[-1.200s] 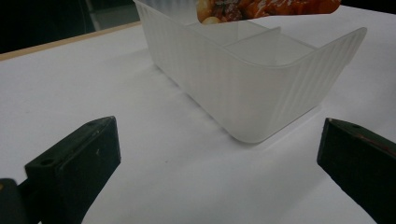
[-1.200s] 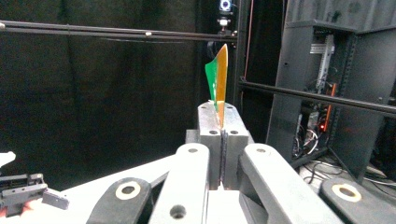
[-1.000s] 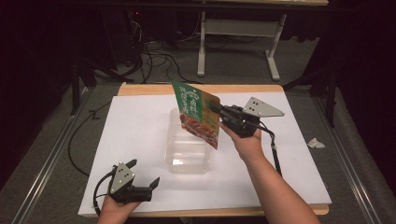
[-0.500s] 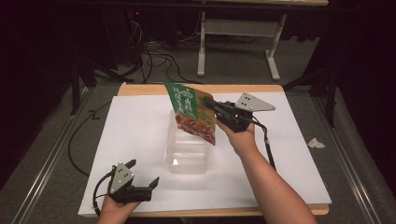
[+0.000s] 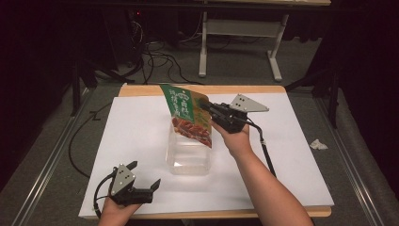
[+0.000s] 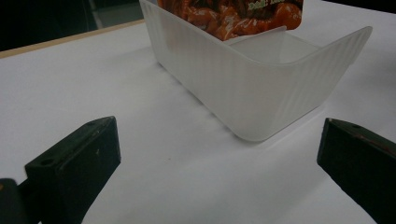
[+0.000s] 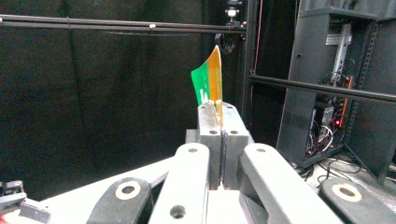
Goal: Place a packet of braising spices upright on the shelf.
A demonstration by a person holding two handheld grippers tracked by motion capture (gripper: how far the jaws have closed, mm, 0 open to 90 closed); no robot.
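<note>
green snack pouch [image 5: 190, 117] — writing unreadable, clear tub [image 5: 188, 153]

Glossy printed foil snack pouch [image 5: 190, 115] above a frosted, ribbed translucent plastic container [image 5: 189, 150]; matt white paper tabletop [image 5: 131, 136].

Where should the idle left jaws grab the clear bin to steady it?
Probably the clear bin's near short wall, at the rim. It stands upright and open-topped right ahead of the left gripper, whose jaws are already spread. Come in low from the person's side, one jaw inside the wall, one outside. The snack pouch, held by the right gripper, hangs over the far end.
</note>
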